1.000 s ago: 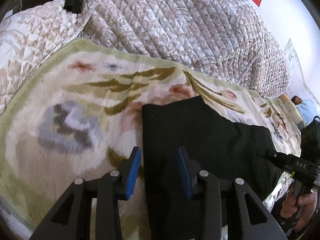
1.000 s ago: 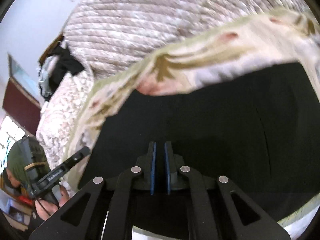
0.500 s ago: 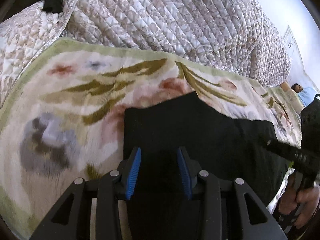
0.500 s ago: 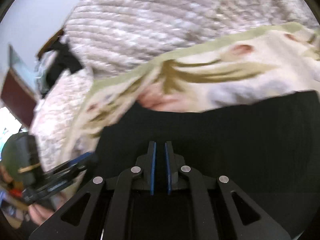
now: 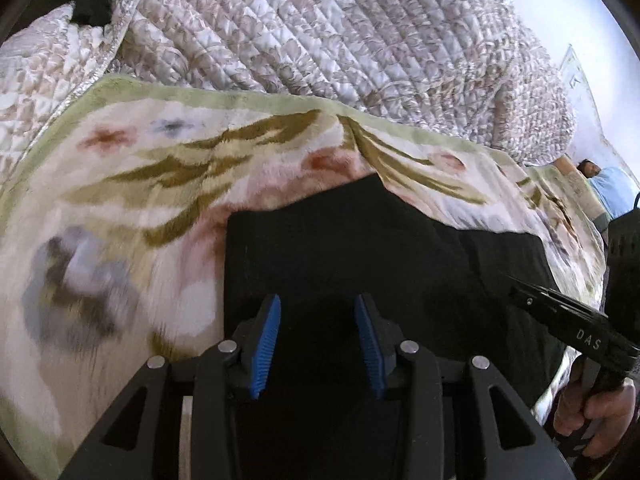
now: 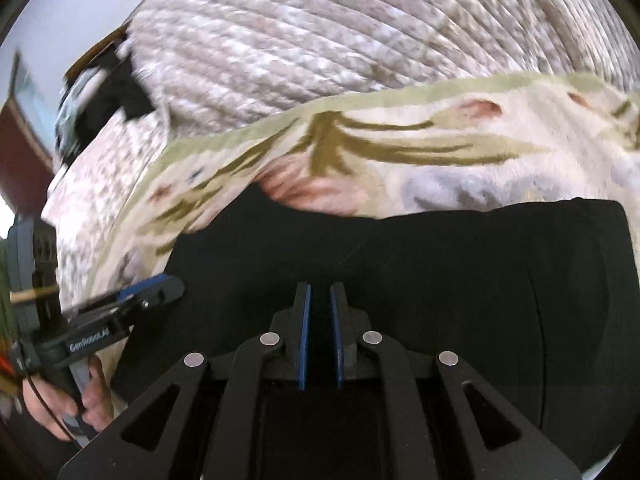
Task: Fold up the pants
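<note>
The black pants point(image 5: 360, 248) are laid flat on a flowered blanket point(image 5: 120, 184) on the bed, already folded into a short, thick shape. A puffy quilt point(image 5: 320, 32) is piled on the far side. The left tongs point(image 5: 316, 340) are held part open above the near edge of the pants, and nothing is gripped. The right tongs point(image 6: 319, 336) are almost closed, with a thin gap, and no cloth is seen between them. For a neat fold, the near edge should be pinched at both corners and lifted evenly, so the layers are kept lined up.
</note>
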